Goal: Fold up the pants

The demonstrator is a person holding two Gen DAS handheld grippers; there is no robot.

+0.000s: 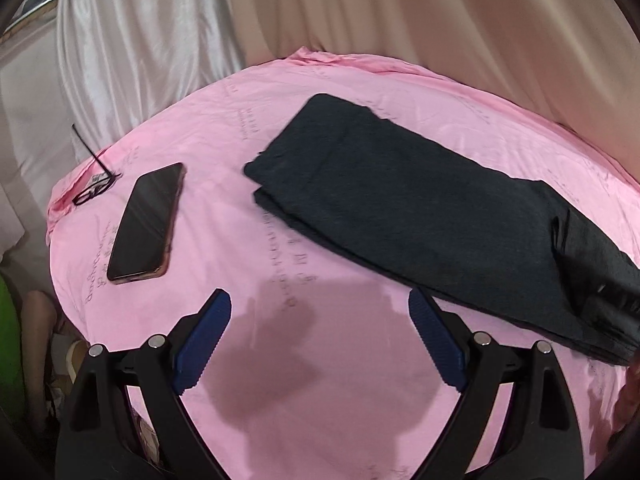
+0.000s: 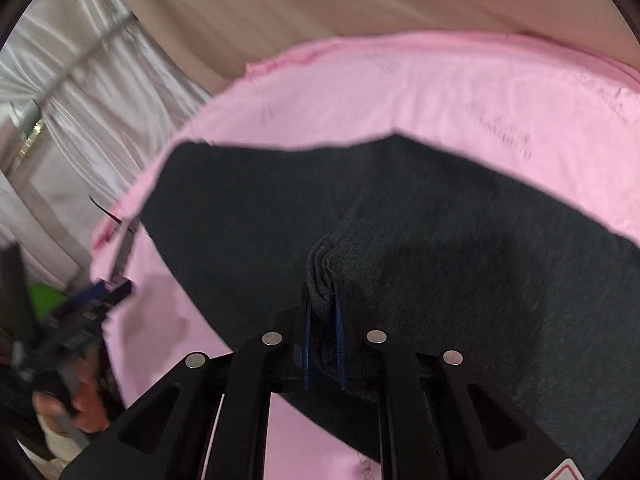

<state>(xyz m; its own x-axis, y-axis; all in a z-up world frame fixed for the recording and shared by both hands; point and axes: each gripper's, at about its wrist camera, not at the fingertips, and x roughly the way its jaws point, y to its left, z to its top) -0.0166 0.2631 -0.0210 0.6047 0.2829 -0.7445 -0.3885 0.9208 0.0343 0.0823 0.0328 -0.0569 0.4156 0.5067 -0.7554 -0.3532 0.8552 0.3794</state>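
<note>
The dark charcoal knit pants (image 1: 400, 216), folded into a long band of stacked layers, lie across the table covered by a pink printed cloth (image 1: 320, 400), reaching from near its far middle toward its right edge. The right gripper (image 2: 323, 300), black-framed with blue ribbed pads, has its fingers drawn nearly together on a bunched fold of the pants, the pinched layers standing up between the pads. The left gripper (image 1: 320, 308) hangs above bare pink cloth near the table's near edge, jaws spread wide and holding nothing, just left of the pants' near edge. A black smartphone with a gold rim (image 1: 146, 224) lies screen-up near the left edge, and black-framed glasses (image 1: 96, 184) rest at that edge just beyond it.
</note>
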